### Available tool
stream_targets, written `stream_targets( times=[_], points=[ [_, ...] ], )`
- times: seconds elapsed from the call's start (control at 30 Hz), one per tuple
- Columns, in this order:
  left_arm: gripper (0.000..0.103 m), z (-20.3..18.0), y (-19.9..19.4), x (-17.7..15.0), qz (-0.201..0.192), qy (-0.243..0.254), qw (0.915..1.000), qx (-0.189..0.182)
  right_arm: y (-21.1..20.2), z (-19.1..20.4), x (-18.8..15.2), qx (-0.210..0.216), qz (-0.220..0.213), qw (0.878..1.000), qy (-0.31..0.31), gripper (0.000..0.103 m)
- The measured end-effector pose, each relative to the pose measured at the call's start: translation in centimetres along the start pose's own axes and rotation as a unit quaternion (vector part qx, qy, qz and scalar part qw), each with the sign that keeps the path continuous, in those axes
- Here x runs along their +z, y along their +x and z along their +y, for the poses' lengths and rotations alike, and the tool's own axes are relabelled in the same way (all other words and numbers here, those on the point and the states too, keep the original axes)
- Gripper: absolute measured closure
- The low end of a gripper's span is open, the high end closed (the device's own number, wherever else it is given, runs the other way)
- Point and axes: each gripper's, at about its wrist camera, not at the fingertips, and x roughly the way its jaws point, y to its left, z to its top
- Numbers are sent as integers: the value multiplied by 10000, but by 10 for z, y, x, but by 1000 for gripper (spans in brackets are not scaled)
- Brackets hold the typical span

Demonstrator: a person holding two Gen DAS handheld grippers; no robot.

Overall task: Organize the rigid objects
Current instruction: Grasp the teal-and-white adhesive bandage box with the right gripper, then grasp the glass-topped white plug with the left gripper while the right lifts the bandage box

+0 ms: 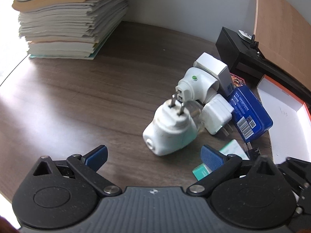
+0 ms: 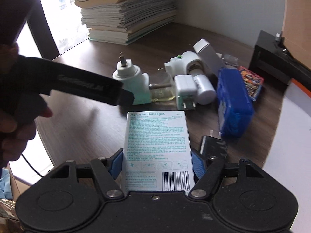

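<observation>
Bandage box (image 2: 157, 151): clamped flat between my right gripper (image 2: 157, 165) pads, low over the desk (image 2: 93, 124), just short of the clutter.
Left gripper (image 1: 153, 155): jaws wide apart, nothing held, facing the white plug adapter (image 1: 169, 130) lying prongs-up.
Slip risk: I grip the box only near its barcode end, so a tilt could swing it loose.
Collision risk: pushing forward could knock the small charger (image 2: 184, 93) or blue box (image 2: 233, 104).
Open room: bare wood to the left, toward the paper stack (image 1: 68, 19); the right side is crowded.
</observation>
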Motion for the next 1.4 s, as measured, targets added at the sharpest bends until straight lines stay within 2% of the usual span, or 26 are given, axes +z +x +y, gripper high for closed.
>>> stream_targets(
  times=[0.27, 0.43, 0.63, 0.7, 0.77, 0.8, 0.87, 1.13, 1.4],
  points=[
    [0, -9, 22, -1, -157, 644, 9977, -106, -13, -3, -6, -111, -161, 9991, 366, 19],
    [0, -12, 38, 3, -251, 857, 9959, -141, -23, -7, -12, -166, -227, 9976, 632, 19],
    [0, -23, 49, 6, -533, 1552, 9860, -279, -24, -11, -14, -198, -256, 9959, 848, 19],
    [9, -24, 50, 7, -587, 1617, 9847, -292, -25, -12, -15, -198, -278, 9953, 902, 19],
    [32, -26, 48, 7, -668, 1710, 9823, -366, -27, -11, -15, -186, -319, 9948, 945, 19],
    [37, -27, 47, 7, -701, 1740, 9814, -417, -28, -12, -15, -179, -341, 9946, 961, 19],
    [45, -28, 45, 7, -699, 1730, 9816, -418, -29, -12, -15, -190, -368, 9943, 983, 19],
    [46, -16, 27, -1, -695, 1236, 9893, -349, -40, -14, -16, -172, -565, 9930, 1023, 19],
    [47, -21, -7, -1, -891, 962, 9910, -253, -64, -21, -18, -190, -912, 9901, 1052, 19]
  ],
)
